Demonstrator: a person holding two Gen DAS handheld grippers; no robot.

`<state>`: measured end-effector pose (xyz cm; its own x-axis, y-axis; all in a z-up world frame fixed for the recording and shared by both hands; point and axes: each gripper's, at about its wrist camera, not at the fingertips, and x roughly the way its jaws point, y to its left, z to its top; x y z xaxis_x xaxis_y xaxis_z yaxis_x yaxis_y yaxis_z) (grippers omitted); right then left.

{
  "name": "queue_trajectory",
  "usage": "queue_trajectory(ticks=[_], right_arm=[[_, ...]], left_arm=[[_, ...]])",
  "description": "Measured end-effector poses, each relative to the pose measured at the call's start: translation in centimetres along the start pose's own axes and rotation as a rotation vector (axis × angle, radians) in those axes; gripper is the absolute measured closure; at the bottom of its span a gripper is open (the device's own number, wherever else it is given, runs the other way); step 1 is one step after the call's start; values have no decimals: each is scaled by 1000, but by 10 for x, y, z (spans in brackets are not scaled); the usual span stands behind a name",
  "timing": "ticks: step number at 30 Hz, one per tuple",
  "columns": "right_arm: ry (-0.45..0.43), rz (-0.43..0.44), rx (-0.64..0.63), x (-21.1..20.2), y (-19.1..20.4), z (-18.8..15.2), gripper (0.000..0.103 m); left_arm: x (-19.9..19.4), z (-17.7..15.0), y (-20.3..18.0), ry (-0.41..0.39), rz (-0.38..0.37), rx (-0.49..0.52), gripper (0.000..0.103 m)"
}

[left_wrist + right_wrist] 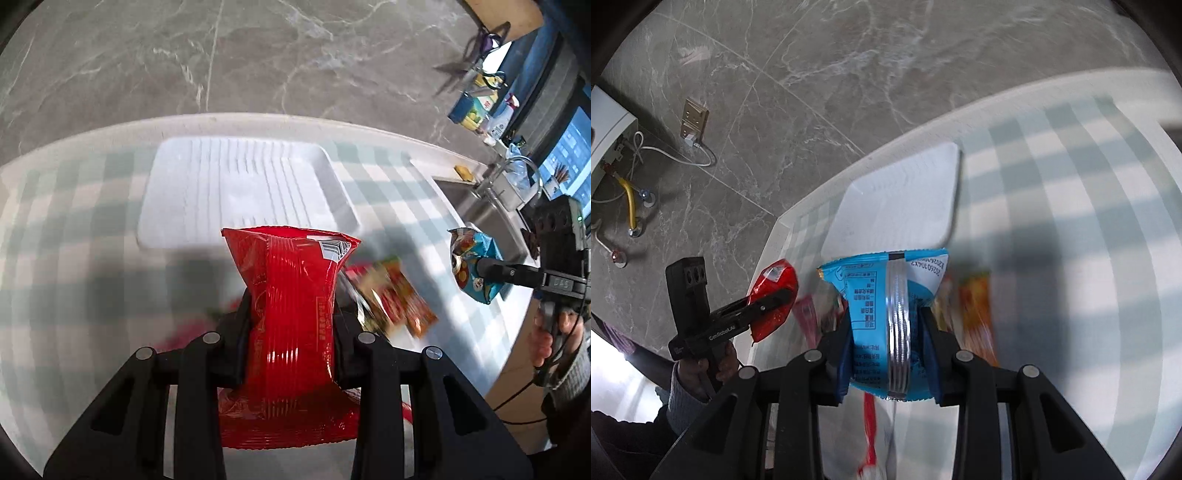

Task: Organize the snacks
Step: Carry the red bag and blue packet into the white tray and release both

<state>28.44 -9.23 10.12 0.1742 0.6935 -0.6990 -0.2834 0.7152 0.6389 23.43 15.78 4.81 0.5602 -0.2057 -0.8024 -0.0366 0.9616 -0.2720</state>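
The left hand-held gripper [291, 314] is clamped on a red snack packet [291, 295], its two fingers pressing in on the packet's narrowed middle so that the crimped top end stands beyond the fingertips and the bottom end bulges back toward the camera. The packet hangs above the checked cloth of the bench [74, 229], with the white ridged tray [240, 188] just past its top edge.

The right hand-held gripper [886, 325] is clamped on a blue snack packet [882, 310], gripped across its middle with the back seam facing the camera and the printed top end sticking out ahead of the fingers. From the right wrist view the same tray lies beyond the packet, near the bench's far edge. In the left wrist view the blue packet shows at the right, pinched in the black fingers, held over the bench edge close to a steel sink [476, 206].

More snack packets [391, 299] lie blurred on the cloth between the two held packets, orange and red among them. A grey marbled floor [258, 55] lies beyond the bench.
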Motion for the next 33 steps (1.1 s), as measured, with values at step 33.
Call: queue_trajectory(ticks=[33], right_arm=[[70,-276,-182,147,17,125,50]], left_arm=[[120,129,125,-4,98,-58,63]])
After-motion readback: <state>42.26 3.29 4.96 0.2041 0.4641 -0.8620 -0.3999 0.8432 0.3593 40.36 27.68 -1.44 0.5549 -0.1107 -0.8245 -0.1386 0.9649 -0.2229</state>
